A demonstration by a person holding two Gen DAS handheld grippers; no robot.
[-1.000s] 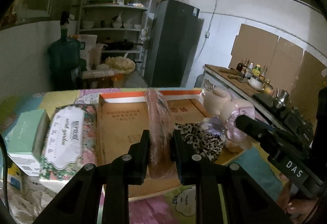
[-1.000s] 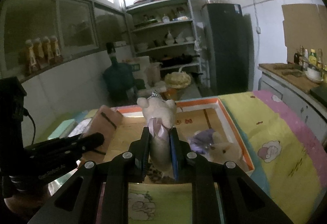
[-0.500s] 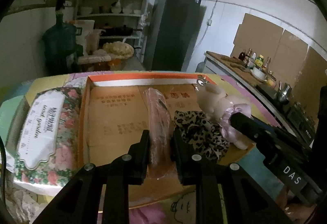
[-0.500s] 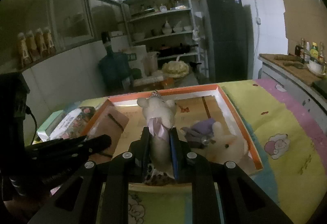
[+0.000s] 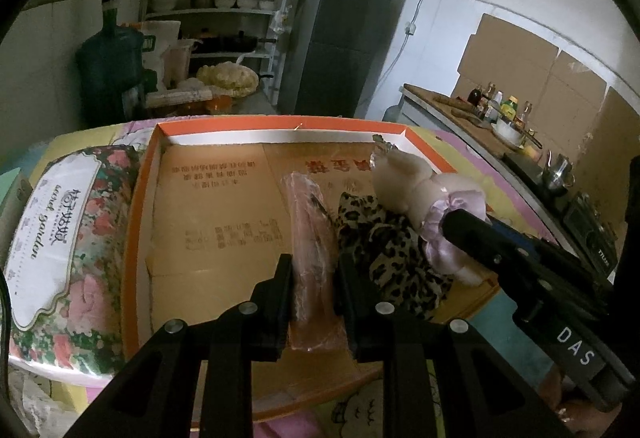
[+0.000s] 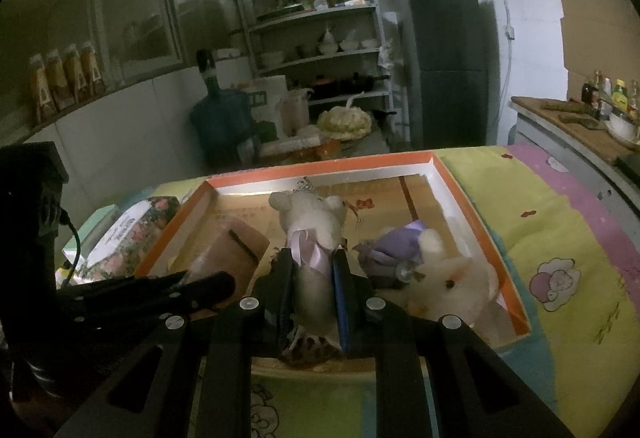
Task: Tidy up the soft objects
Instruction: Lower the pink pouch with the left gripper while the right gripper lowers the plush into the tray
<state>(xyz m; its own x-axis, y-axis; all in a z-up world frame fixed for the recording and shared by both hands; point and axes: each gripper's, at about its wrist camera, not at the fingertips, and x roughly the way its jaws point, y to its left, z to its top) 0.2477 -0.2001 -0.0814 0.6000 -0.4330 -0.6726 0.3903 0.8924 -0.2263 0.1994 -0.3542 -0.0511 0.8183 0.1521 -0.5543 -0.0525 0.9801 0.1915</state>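
An orange-rimmed cardboard box (image 5: 144, 198) (image 6: 456, 190) lies open on a bedspread. My left gripper (image 5: 314, 266) is shut on a flat pink soft pack (image 5: 308, 222), held on edge over the box floor. My right gripper (image 6: 314, 258) is shut on a cream plush bear (image 6: 308, 214) with a lilac bow, its head above the box. The same bear (image 5: 404, 178) shows at right in the left wrist view. A leopard-print cloth (image 5: 384, 242) lies under it. A second white plush with a purple hat (image 6: 440, 270) lies in the box's right side.
A floral tissue pack (image 5: 60, 238) (image 6: 132, 226) lies left of the box, with a green carton (image 6: 100, 218) beyond it. The cartoon bedspread (image 6: 560, 238) spreads to the right. Behind stand a water jug (image 5: 108, 66), shelves (image 6: 320, 18) and a dark fridge (image 5: 340, 38).
Both grippers have sunk toward the box with their loads still held. The views tilt further down, so the box fills more of each frame.
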